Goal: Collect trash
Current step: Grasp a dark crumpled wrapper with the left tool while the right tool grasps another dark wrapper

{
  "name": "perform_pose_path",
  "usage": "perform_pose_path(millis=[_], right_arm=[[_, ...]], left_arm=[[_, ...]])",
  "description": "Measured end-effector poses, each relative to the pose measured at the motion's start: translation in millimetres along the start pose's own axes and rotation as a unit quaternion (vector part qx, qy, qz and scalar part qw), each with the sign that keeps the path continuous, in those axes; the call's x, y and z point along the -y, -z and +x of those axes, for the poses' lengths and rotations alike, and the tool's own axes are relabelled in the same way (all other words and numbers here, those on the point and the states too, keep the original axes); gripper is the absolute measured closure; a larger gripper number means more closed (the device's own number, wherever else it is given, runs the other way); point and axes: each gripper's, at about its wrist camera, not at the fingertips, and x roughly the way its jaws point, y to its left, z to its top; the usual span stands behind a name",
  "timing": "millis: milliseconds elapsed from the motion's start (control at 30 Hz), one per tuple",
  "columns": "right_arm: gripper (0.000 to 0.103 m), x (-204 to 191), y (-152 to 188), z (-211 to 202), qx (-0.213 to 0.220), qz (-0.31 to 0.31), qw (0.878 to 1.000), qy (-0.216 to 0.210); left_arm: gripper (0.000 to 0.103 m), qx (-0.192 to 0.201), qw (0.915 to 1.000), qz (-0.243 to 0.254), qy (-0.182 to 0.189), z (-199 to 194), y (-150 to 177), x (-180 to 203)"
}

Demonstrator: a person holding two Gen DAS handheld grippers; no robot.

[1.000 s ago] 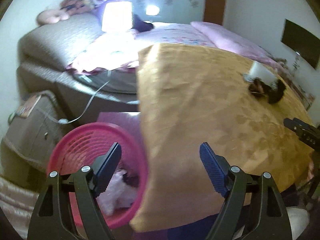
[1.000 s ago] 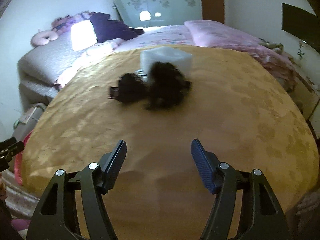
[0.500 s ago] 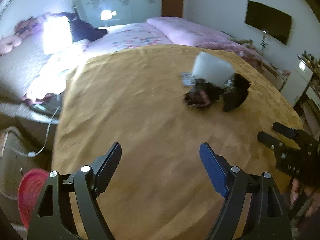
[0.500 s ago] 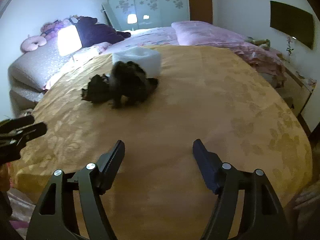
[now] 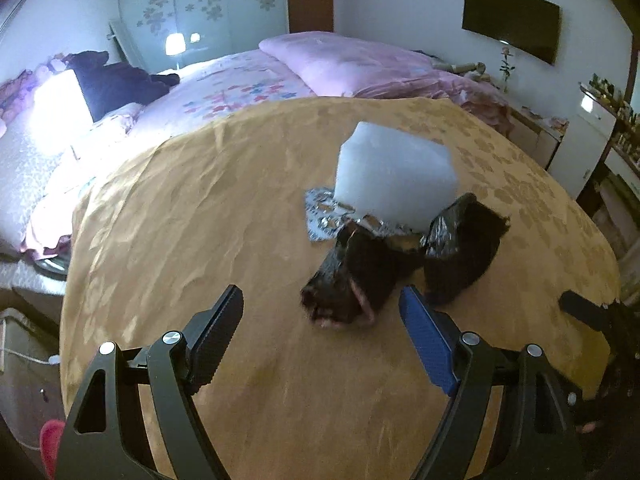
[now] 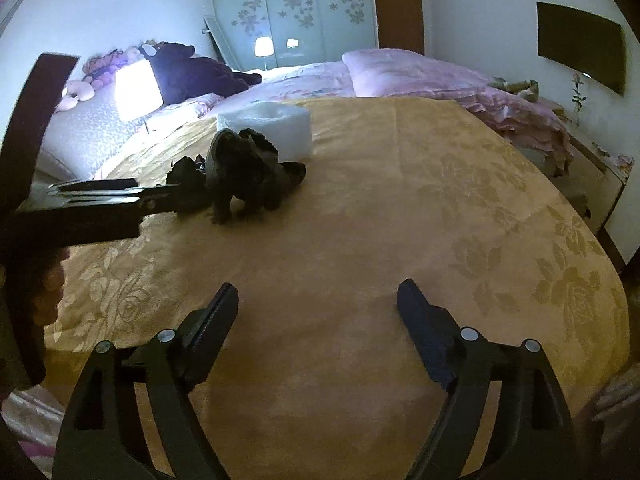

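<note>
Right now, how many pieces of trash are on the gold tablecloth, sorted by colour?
White: 1, the foam block
Silver: 1, the foil wrapper lying partly under the block
Black: 2, the crumpled bags, one nearer the left gripper, at, and one to its right at
Total: 4

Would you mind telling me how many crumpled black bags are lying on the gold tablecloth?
2, both by the white foam block: one black bag just beyond the left hand-held gripper, the other to its right. More could be hidden behind the block.
</note>
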Motion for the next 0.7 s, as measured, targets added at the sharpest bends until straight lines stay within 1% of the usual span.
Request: perform_pose_path(millis=[167, 200, 233, 300, 333, 500, 700], right_arm=[[0.021, -4.6, 1.0, 1.0, 0.003, -0.011, 1.0, 0.006], [0.02, -4.8, 1.3, 1.1, 0.003, -0.011, 1.0, 0.006], [0.02, -4.9, 1.6, 1.0, 0.003, -0.011, 1.0, 0.006], [0.02, -5.1, 2.0, 1.2, 0.004, -0.012, 1.0, 0.006], [0.019, -5.7, 2.4, 1.3, 0.005, -0.013, 1.0, 0.007], [0.017, -8.6, 3.4, 1.5, 0.006, -0.02, 1.0, 0.012], [0.013, -11.0, 3.7, 1.9, 0.005, -0.022, 1.0, 0.014]], left_arm=[[0.027, -0.011, 0.9998, 0.012, 0.006, 16.2, -7.0, 6.6], [0.03, -0.012, 0.9998, 0.014, 0.009, 18.5, -7.7, 8.1], [0.04, -0.016, 0.9997, 0.015, 0.013, 20.5, -8.4, 9.0], [0.049, -0.016, 0.9997, 0.016, 0.014, 20.3, -7.7, 10.0], [0.058, -0.014, 0.9996, 0.017, 0.02, 20.0, -8.2, 11.4], [0.06, -0.01, 0.9994, 0.022, 0.026, 14.1, -2.2, 12.9], [0.06, -0.009, 0.9997, 0.007, 0.021, -8.5, 16.8, 4.7]])
